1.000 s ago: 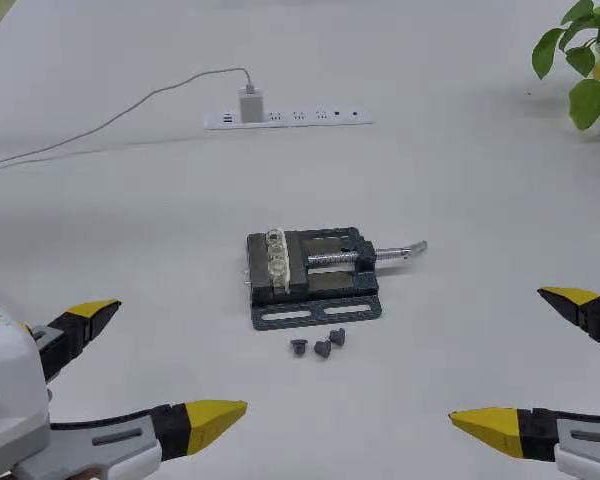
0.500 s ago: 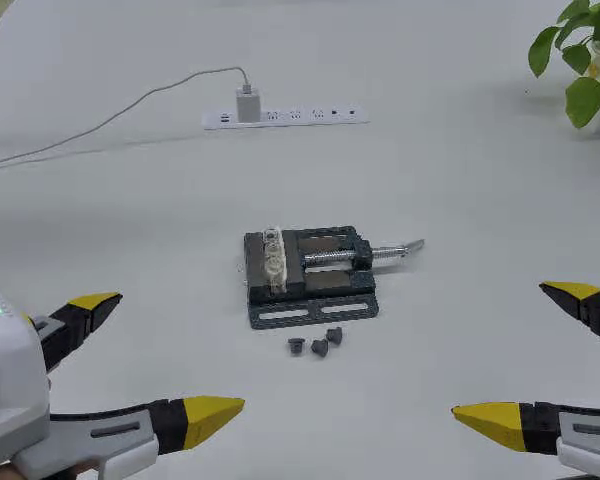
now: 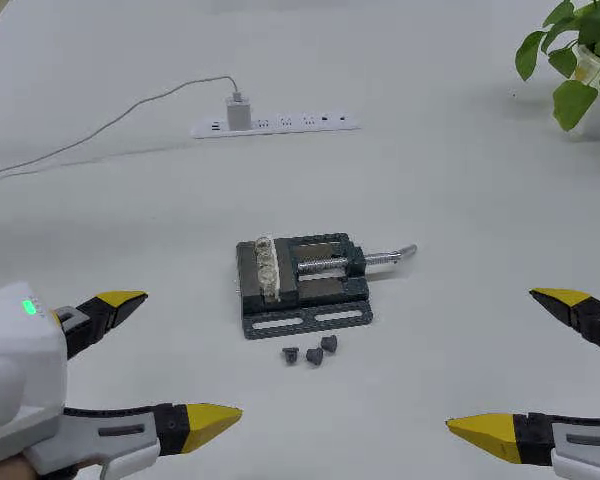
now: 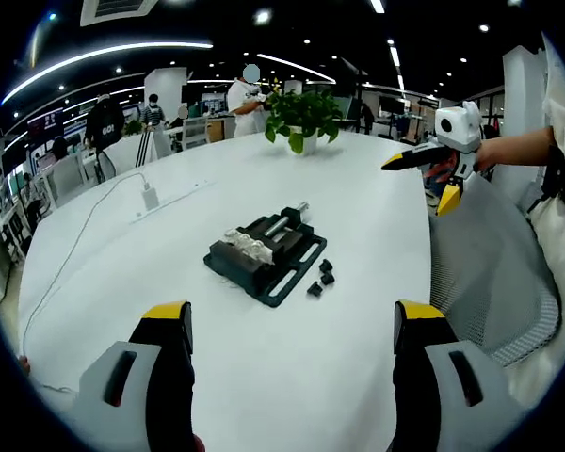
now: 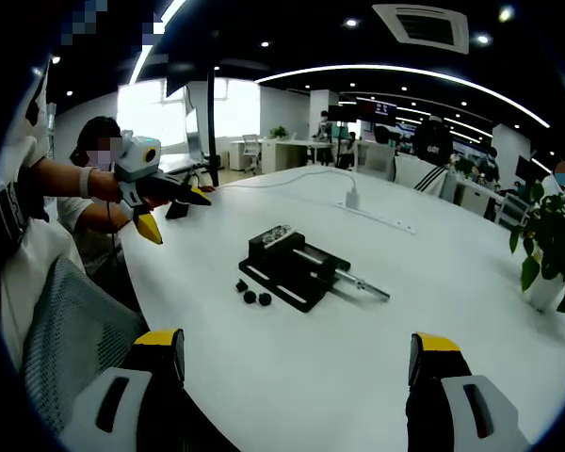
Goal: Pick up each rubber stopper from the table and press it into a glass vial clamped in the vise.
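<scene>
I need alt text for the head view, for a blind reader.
A black vise holding clear glass vials stands on a white table, with three dark rubber stoppers in front of it. The left gripper and right gripper, both open and empty, are at the bottom corners; a power strip lies beyond.

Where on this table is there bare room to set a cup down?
Wide bare table lies between the power strip and the vise, and right of the vise toward the potted plant. It is crowded just in front of the vise, where three rubber stoppers lie close together.
</scene>
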Demonstrator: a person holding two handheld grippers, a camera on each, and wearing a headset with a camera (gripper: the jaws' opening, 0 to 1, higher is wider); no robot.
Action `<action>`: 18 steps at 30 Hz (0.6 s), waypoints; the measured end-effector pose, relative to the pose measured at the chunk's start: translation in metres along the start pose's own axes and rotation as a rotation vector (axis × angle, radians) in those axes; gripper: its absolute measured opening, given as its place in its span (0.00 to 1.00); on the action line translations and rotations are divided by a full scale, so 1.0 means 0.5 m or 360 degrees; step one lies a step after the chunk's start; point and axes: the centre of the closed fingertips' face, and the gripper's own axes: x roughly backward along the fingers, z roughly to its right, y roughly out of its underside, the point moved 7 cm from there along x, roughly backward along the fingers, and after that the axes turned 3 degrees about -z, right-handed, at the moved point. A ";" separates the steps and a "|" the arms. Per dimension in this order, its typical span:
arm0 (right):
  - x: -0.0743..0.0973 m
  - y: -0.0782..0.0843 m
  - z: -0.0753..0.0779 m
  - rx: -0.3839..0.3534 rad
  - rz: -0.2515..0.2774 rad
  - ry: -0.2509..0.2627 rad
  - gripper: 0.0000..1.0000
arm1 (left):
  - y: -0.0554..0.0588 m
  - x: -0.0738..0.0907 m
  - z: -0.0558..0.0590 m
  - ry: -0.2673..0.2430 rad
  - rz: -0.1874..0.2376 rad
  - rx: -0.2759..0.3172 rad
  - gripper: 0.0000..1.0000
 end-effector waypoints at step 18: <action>0.007 0.010 -0.001 -0.0022 -0.0017 0.0039 0.97 | -0.013 -0.087 0.003 0.0194 -0.0086 -0.0201 0.62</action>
